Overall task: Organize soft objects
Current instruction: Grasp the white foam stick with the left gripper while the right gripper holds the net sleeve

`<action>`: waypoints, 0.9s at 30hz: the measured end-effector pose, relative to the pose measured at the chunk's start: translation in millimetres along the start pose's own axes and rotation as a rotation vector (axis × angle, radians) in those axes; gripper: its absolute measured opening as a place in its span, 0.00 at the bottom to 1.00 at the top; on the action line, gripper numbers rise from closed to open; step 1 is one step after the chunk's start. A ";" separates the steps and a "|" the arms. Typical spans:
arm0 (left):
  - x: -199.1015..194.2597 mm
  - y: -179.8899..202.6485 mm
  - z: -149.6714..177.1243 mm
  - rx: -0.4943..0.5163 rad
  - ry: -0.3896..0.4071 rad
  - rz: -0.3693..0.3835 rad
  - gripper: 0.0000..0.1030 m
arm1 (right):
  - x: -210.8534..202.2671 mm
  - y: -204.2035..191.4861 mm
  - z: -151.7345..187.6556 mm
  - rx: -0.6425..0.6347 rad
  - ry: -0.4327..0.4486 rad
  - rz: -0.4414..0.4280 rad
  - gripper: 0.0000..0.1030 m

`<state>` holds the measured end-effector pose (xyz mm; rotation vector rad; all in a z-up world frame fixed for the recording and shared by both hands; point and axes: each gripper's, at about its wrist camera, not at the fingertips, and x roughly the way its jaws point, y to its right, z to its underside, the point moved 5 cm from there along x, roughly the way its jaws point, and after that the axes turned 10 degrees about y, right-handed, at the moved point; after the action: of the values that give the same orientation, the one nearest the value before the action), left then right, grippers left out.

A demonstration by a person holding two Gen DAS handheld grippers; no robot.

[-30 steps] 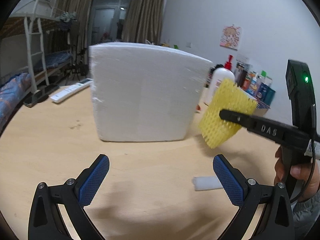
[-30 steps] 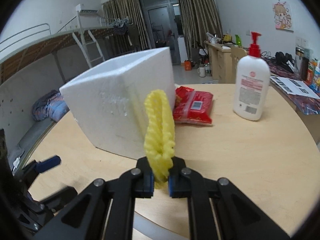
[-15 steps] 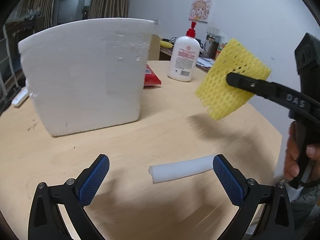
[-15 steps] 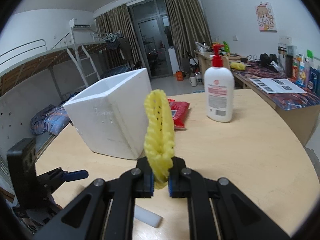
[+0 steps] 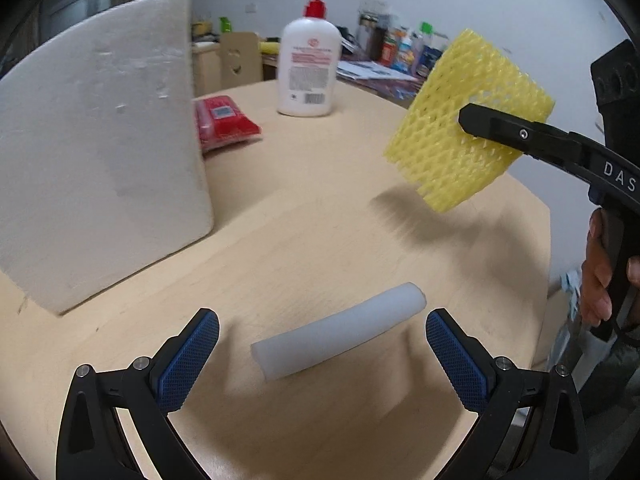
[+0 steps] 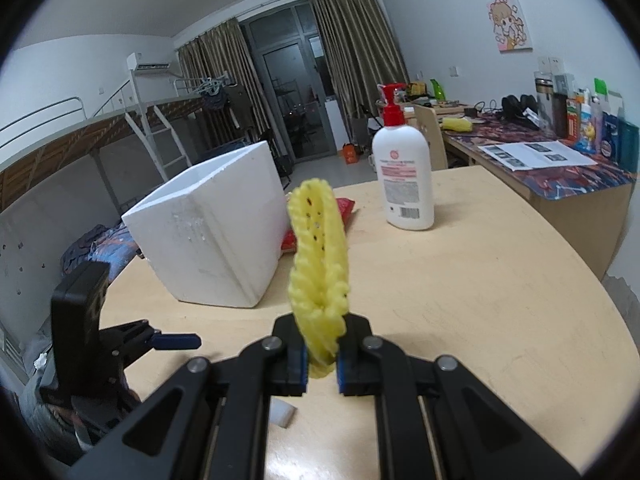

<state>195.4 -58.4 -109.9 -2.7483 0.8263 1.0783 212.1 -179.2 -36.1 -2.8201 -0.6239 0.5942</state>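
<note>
Nearest in the left wrist view: left gripper (image 5: 322, 354) spread wide, blue pads (image 5: 188, 360) empty, nothing between them but air. Just beyond the fingertips, lying flat on the wooden table (image 5: 280, 240): a white foam roll (image 5: 338, 338), set crosswise to the fingers, roughly centred in the gap. Placed that way, probably, for a straight descent and a squeeze across the roll's width; being soft, likely to flatten under the pads rather than slip.

Further out and to the right, raised clear of the table: right gripper (image 6: 322, 364) closed tight on a yellow foam net (image 6: 318, 256), pinched at its lower edge so the rest stands up like a loop. Held high, seemingly, to clear the wall of the white foam box (image 6: 216, 232) ahead; open top visible from the right wrist view, inside not visible. Box the likely destination for both soft pieces, though that is a guess from the task.

Beyond the box: a red packet (image 5: 224, 124) flat on the table, partly tucked behind the box corner. Farther still, upright and apart: a white pump bottle (image 6: 402, 168) with a red top.
</note>
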 end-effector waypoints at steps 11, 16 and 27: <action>30.8 8.6 5.0 0.190 -0.119 0.052 0.87 | -8.0 14.7 2.9 0.033 0.001 0.014 0.12; 31.8 11.9 3.1 0.230 -0.111 0.062 0.77 | -9.7 16.6 2.5 0.039 0.003 0.018 0.12; 22.1 18.8 6.0 0.262 -0.135 0.090 0.34 | -14.7 14.4 -1.1 0.033 0.015 0.009 0.12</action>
<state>195.7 -82.9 -126.5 -2.4170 1.0007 1.0708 205.6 -198.6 -34.0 -2.7959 -0.5936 0.5791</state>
